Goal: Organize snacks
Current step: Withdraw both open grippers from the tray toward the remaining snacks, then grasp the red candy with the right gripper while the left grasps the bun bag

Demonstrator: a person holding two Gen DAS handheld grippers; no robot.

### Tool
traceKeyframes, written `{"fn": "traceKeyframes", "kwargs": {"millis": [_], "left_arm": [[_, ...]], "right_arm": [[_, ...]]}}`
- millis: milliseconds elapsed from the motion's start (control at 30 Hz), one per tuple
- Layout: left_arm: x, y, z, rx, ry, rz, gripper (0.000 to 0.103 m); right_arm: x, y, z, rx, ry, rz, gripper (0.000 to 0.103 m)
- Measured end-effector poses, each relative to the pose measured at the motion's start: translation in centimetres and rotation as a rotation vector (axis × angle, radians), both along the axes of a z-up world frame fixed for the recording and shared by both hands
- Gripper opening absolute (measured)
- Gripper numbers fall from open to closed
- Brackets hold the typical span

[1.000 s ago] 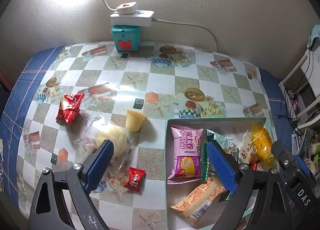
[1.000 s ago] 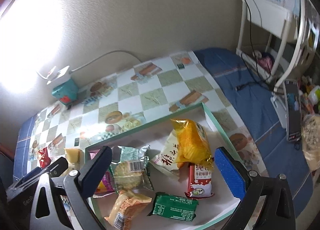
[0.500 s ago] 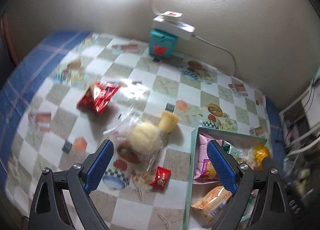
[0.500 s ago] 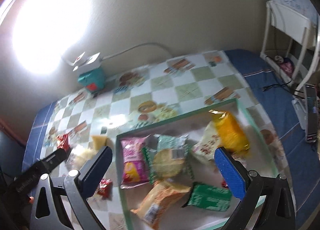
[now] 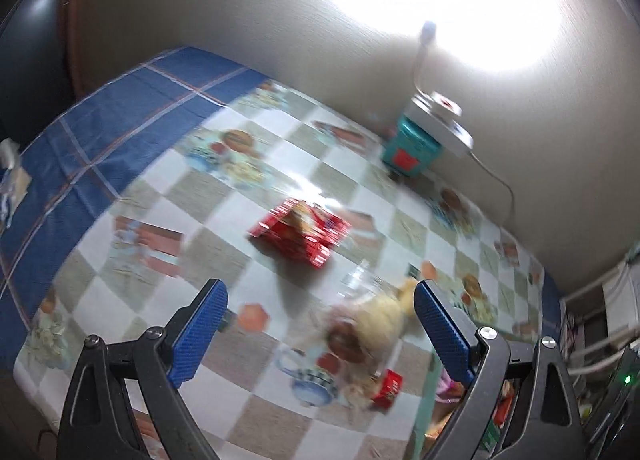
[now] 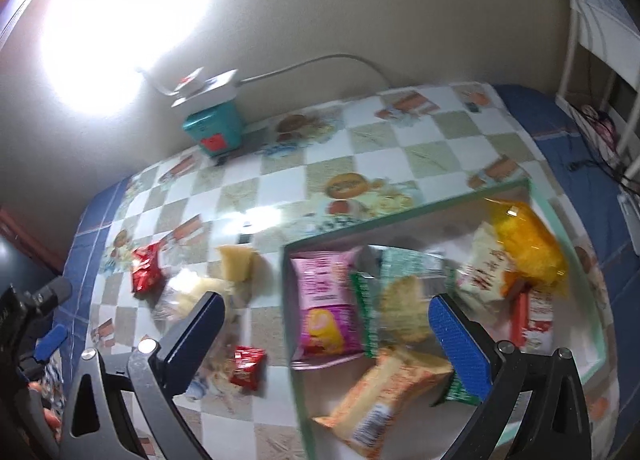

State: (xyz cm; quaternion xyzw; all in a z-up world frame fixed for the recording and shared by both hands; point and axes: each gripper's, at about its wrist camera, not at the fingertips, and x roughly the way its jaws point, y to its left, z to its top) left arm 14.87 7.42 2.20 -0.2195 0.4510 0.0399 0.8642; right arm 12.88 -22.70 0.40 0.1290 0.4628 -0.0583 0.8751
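A green-rimmed box point(image 6: 404, 211) holds several snack packs, among them a pink pack point(image 6: 326, 302) and a yellow bag point(image 6: 528, 244). Loose on the table to its left lie a red pack point(image 5: 300, 232) point(image 6: 146, 266), a clear bag with a pale bun point(image 5: 376, 322) point(image 6: 192, 296), a yellow jelly cup point(image 6: 236, 266) and a small red candy point(image 5: 388, 388) point(image 6: 248, 366). My left gripper point(image 5: 320, 330) is open and empty above the table, just short of the red pack. My right gripper point(image 6: 326, 336) is open and empty over the box's left edge.
A teal box point(image 5: 410, 153) point(image 6: 214, 131) with a white power strip on top stands by the back wall under a bright lamp glare. A blue cloth point(image 5: 104, 131) covers the table's left end. A white rack point(image 6: 596, 31) stands at the right.
Both grippers have swung left. The left view now centres on the red pack and the bun bag; the box has slid to its right edge. The right view now shows the loose snacks.
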Motion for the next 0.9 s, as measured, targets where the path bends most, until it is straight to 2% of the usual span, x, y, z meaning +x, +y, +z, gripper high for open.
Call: {"fn": "traceKeyframes", "kwargs": {"millis": [100,233,400,567,667,700,767,900], "left_arm": [[-0.3,2.2,0.2,-0.007,0.005,0.041,0.095],[-0.6,4.2,-0.1,0.028,0.037,0.079,0.096],[-0.7,6.1,-1.1,-0.021,0.056,0.109,0.096],[-0.1,5.2,-2.2,-0.011,0.088,0.079,0.096],[0.7,4.1,-3.7,0.002,0.151,0.045,0.096],[0.9,3.7,-4.4,-0.008,0.184,0.031,0.096],[1.2,3.1,-5.1,-0.025,0.200,0.015,0.096],[1.7,1.7,-6.0,-0.033,0.238,0.008,0.096]], "right_arm": [[0.5,2.4,-0.4,0.002,0.006,0.066,0.103],[1.1,5.4,-1.4,0.014,0.045,0.149,0.103],[1.3,7.5,-2.4,-0.023,0.075,0.195,0.103],[1.6,8.0,-3.8,-0.012,0.145,0.205,0.103],[1.7,8.0,-4.6,0.001,0.183,0.201,0.103],[1.7,8.0,-4.8,0.007,0.194,0.196,0.103],[1.6,7.7,-5.3,0.035,0.214,0.184,0.102],[1.7,7.9,-6.0,0.077,0.239,0.197,0.088]]}}
